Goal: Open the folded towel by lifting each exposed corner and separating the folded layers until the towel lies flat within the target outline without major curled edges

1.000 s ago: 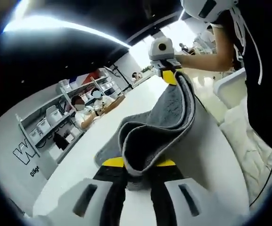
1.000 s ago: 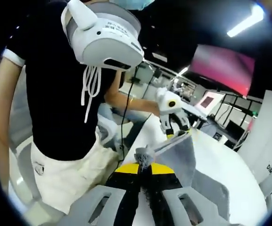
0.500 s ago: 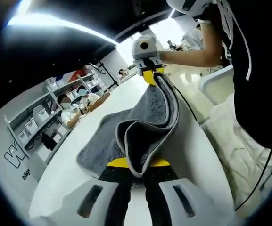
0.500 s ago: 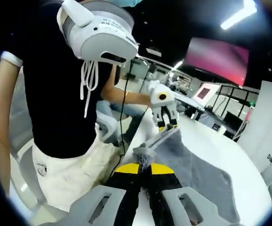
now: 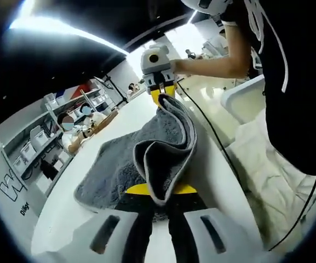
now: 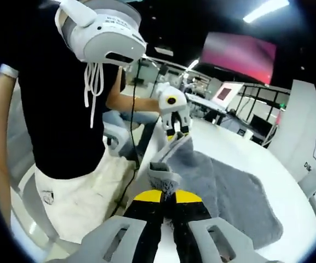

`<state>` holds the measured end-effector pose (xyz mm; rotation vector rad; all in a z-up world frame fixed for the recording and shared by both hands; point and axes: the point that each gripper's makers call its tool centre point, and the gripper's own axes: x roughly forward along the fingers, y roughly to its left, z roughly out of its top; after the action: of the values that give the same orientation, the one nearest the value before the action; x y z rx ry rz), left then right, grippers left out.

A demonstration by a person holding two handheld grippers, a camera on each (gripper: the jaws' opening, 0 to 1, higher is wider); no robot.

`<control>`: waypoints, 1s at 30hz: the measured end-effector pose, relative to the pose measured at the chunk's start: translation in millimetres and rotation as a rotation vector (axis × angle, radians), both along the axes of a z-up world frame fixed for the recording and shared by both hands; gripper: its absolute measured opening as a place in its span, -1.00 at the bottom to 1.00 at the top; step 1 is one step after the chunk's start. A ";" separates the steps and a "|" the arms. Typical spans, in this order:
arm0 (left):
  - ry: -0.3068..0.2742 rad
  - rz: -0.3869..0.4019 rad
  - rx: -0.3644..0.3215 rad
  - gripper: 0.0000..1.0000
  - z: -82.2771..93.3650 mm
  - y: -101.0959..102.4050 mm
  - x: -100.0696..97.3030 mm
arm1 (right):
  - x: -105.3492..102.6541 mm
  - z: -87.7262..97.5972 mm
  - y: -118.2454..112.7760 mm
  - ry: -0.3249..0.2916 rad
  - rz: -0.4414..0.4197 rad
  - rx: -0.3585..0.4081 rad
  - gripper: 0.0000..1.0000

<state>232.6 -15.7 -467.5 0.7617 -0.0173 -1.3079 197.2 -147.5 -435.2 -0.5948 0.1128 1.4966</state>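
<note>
In the left gripper view, the left gripper (image 5: pixel 159 193) has its yellow-tipped black fingers (image 5: pixel 134 189) pinched together on a corner of the thick grey terry towel (image 5: pixel 130 159). The cloth rises just ahead of them in a loose curled loop, its paler hem rolled over the darker pile. In the right gripper view, the right gripper (image 6: pixel 163 197) is likewise closed on the towel (image 6: pixel 229 192), a small bunch of hem standing up between its fingers (image 6: pixel 148 195).

The cloth looks soft, limp and light, with some body from its thickness: the held edge sags between the two grips instead of drawing straight, and the hem curls on its own. It should drape and fold wherever it goes unsupported, and the pile probably clings slightly to the smooth white worktop (image 5: pixel 81 213). The corners and the stitched hem look like the best holds, as they are firmest there.

Beyond each set of fingers, the lifted edge runs straight ahead to the other gripper, so the long axis of the raised side lies along the line between the two hands. To one side of that line, the rest of the towel lies spread on the worktop, sloping down from the held edge to its free far edge, away from the person in the black top (image 6: pixel 53 109).
</note>
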 end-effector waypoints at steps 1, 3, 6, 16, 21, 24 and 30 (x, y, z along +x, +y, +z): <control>0.012 0.005 0.004 -0.87 -1.6 -1.1 -0.2 | 1.1 -1.3 -1.7 0.001 -0.006 -0.004 -1.00; 0.014 -0.003 0.009 -0.87 -3.3 -4.2 -1.5 | 2.2 -5.7 -6.9 0.011 -0.016 -0.012 -1.00; 0.018 -0.008 0.008 -0.87 -3.9 -7.5 -1.9 | 2.8 -11.2 -11.9 0.022 -0.028 -0.023 -1.00; 0.041 -0.020 0.003 -0.88 -7.3 -14.5 -4.1 | 9.0 -16.0 -21.9 0.027 -0.077 -0.036 -1.00; 0.027 -0.042 0.020 -0.90 -10.1 -15.9 -7.9 | 6.8 -24.9 -23.6 0.057 -0.081 -0.065 -1.00; 0.038 -0.039 0.016 -0.89 -11.3 -15.1 -8.8 | 6.0 -27.3 -24.0 0.066 -0.085 -0.069 -1.00; 0.047 -0.039 0.015 -0.89 -11.9 -13.6 -9.4 | 3.9 -28.9 -23.9 0.078 -0.091 -0.069 -1.00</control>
<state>223.2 -29.3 -479.3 0.7464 0.0158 -1.3639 201.1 -171.3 -464.2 -0.5791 0.2500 1.4321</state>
